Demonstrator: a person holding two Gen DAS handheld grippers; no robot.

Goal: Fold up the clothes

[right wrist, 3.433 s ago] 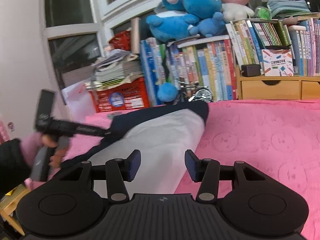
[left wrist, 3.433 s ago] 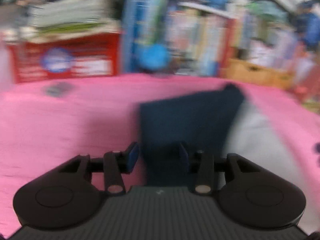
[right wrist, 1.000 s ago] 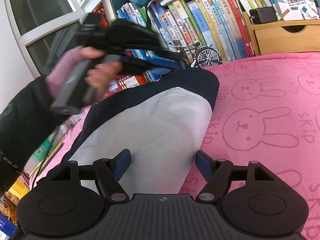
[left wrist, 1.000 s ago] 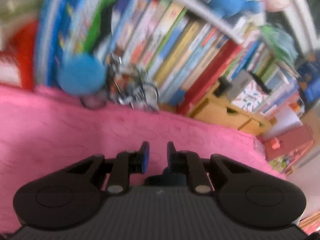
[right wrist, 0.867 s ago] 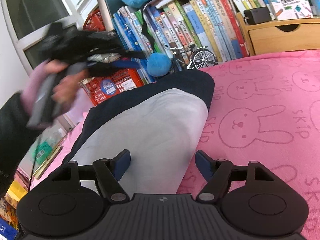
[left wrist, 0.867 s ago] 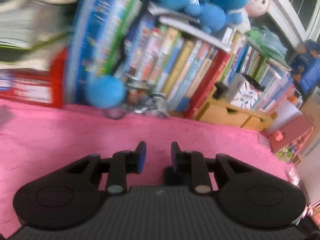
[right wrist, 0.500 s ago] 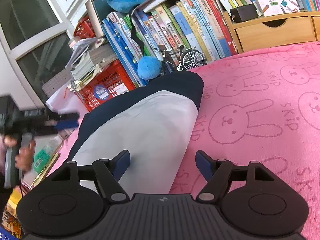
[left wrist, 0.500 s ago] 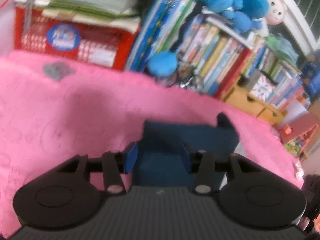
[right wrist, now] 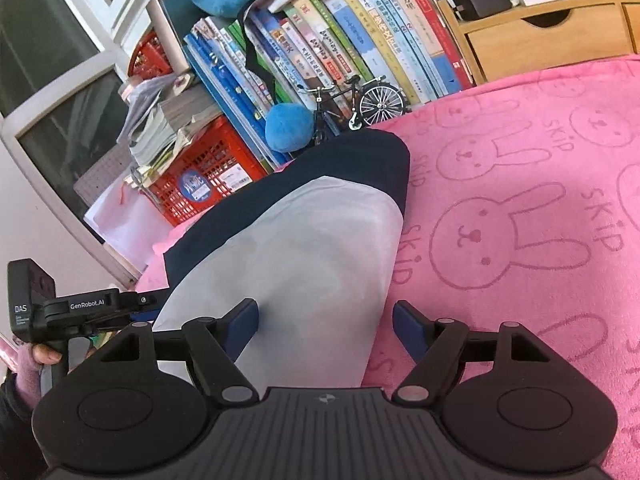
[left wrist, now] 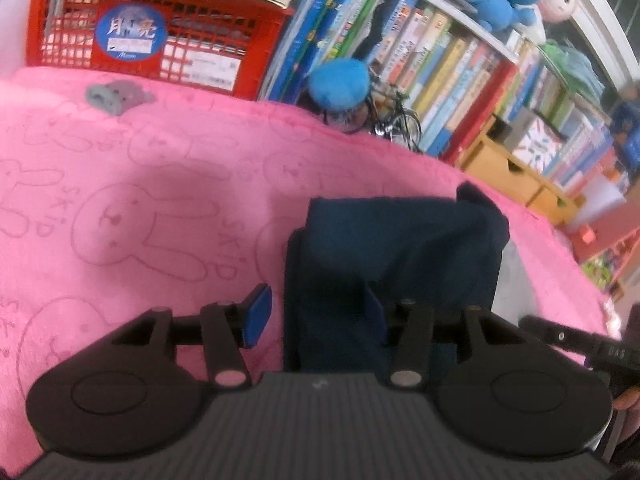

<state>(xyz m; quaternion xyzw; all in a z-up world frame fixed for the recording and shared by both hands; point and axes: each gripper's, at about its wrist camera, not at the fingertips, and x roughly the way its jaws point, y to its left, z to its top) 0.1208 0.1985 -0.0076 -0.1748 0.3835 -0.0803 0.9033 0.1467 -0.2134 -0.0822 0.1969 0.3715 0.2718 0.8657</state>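
Clothes here come down to one folded garment [right wrist: 304,248], navy and light grey, lying on the pink bunny-print blanket [right wrist: 520,208] that covers the surface I am working over. From my right wrist view it runs away from me toward the books [right wrist: 352,40], grey panel uppermost, with a navy band wrapping its far end and left edge. From my left wrist view I see mostly the navy side [left wrist: 396,248], with a sliver of grey at its right.

My left hand-held gripper [left wrist: 316,316] sits at the near navy edge. Its jaws have just been opening and now stand apart; the navy cloth lies between them, clear of the left pad, while the right pad is hidden behind a fold, so I cannot tell whether it touches.

My right hand-held gripper [right wrist: 324,328] is spread wide over the near grey end. The left pad sits on or just above the grey fabric, and the right pad is over bare blanket beside the garment's edge; nothing is clamped.

Behind the blanket I see a red crate [left wrist: 160,40] stacked with papers, a blue plush ball [right wrist: 288,126], a small model bicycle [right wrist: 360,100] and a wooden drawer unit [right wrist: 552,40]. A hand [right wrist: 44,356] in a pink cuff holds the other rig at the lower left of the right view.
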